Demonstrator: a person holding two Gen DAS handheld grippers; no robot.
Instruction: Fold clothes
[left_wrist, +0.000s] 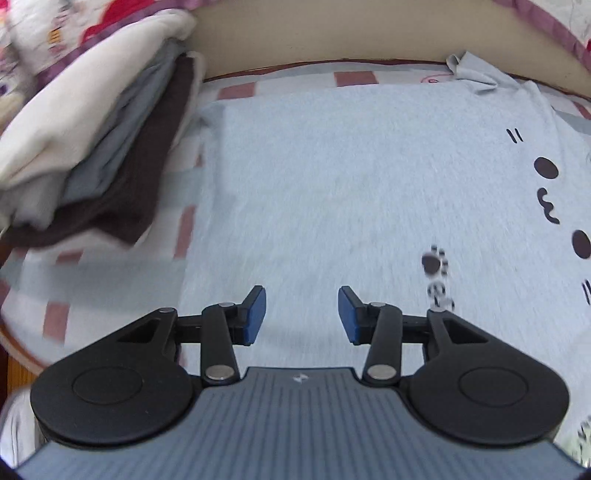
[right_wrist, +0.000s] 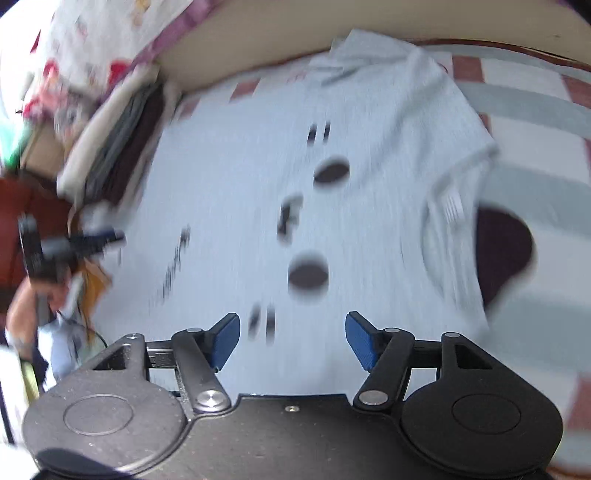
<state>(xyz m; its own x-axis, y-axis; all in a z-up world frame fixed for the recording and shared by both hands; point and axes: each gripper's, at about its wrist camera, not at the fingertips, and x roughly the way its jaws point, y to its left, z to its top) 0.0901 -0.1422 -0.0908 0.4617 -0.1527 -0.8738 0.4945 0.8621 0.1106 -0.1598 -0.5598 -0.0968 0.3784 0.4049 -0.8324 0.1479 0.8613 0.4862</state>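
Your left gripper (left_wrist: 301, 314) and right gripper (right_wrist: 291, 339) both spread wide, holding nothing, above the light grey cat-face T-shirt (left_wrist: 351, 177) lying flat on the striped bedsheet (left_wrist: 92, 291), no words readable, folded clothes pile (left_wrist: 99, 147) beside it.

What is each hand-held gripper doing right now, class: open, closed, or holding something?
Left hand-held gripper: open, holding nothing, above the grey T-shirt.
Right hand-held gripper: open, holding nothing, above the same shirt.
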